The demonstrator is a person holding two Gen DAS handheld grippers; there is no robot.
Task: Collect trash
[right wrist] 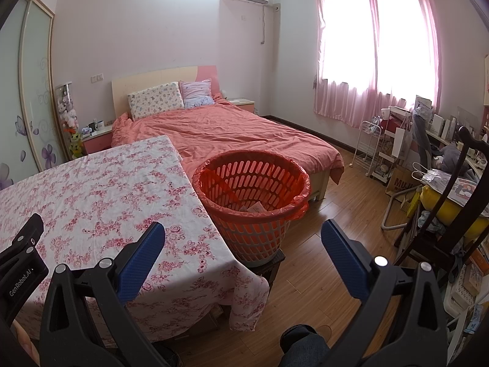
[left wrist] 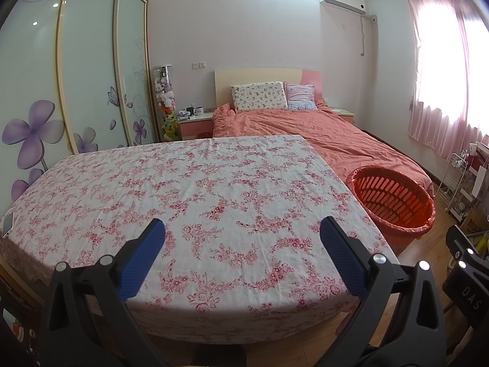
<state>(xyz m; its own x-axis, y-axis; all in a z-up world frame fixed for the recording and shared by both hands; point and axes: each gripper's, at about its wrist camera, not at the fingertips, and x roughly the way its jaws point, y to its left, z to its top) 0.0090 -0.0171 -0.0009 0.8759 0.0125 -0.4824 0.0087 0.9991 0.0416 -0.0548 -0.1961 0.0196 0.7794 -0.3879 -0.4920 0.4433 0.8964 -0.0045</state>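
Both hand-held grippers [left wrist: 243, 229] [right wrist: 243, 232] gape wide; basket [right wrist: 250, 183] contents (paper scraps?) indistinct.

Coral bed [right wrist: 226, 134], pink curtains [right wrist: 376, 46] — backlit, wood floor [right wrist: 330, 263]

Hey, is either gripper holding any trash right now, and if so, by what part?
Nothing is held. The left gripper hangs over the floral tablecloth with jaws wide apart, and the right gripper is open near the orange basket.
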